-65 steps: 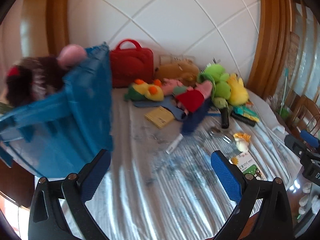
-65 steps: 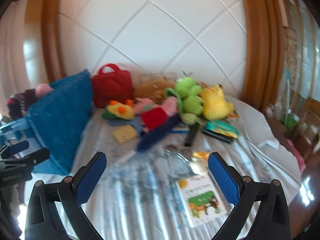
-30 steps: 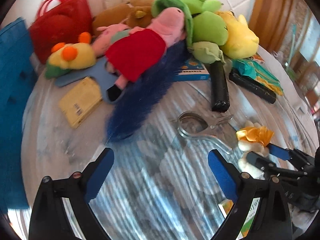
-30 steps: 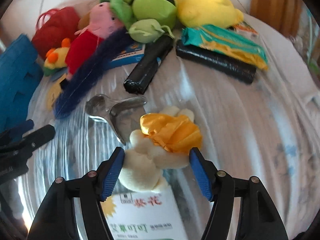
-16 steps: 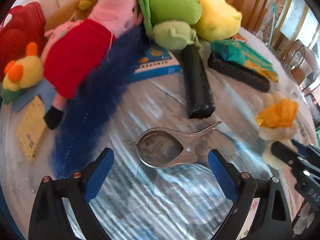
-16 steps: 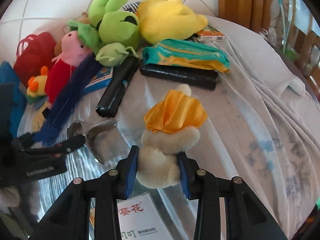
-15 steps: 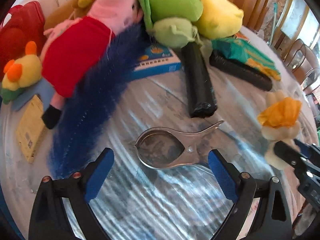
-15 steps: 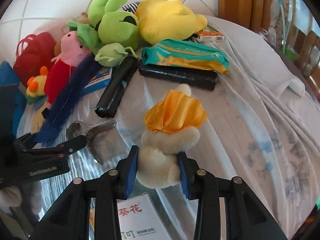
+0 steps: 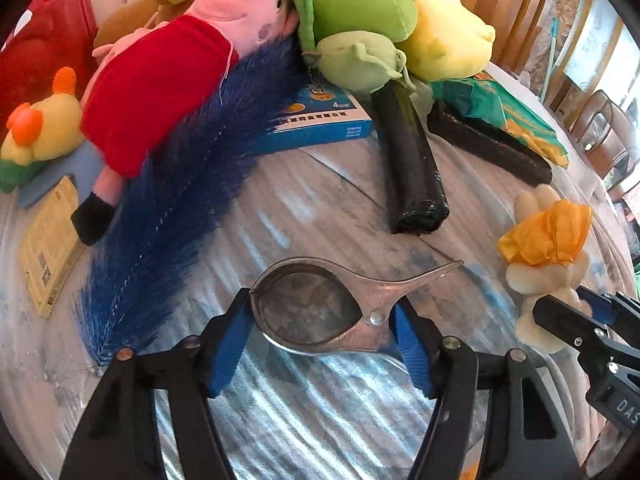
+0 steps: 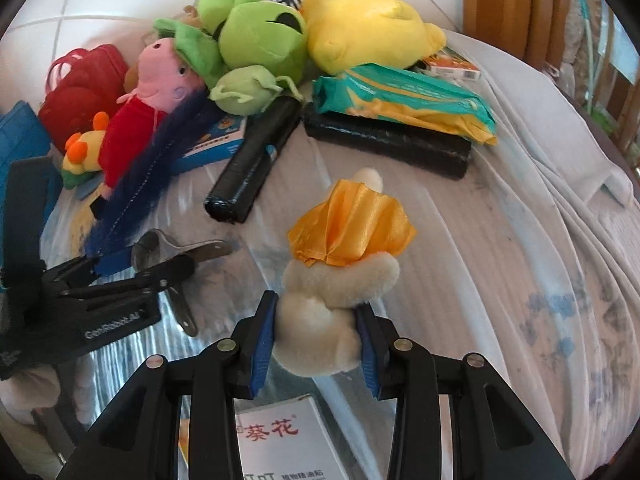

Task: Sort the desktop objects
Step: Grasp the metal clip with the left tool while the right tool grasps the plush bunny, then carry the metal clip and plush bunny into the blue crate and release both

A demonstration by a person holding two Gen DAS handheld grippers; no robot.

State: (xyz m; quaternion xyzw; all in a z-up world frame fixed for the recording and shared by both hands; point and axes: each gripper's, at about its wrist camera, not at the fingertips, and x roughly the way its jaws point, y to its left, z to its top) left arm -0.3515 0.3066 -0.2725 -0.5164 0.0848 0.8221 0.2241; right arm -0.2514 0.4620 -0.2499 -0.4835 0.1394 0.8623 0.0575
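While the right tongs (image 10: 316,340) grip the cream plush (image 10: 340,280), the left tongs (image 9: 320,340) straddle the metal clamp (image 9: 332,304) w/ pads touching its ring end. Clamp lies flat on tabletop (image 9: 320,200), long axis crosswise to tongs, handle pointing right twd the plush.

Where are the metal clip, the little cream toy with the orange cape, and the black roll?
metal clip (image 9: 312,312), left wrist view, round head.
cream toy (image 10: 340,280), right wrist view, body.
black roll (image 9: 412,164), left wrist view, middle.

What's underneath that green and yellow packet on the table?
The green and yellow packet lies on a long black bundle, whose front edge shows. An orange box shows behind it. Anything farther under is covered.
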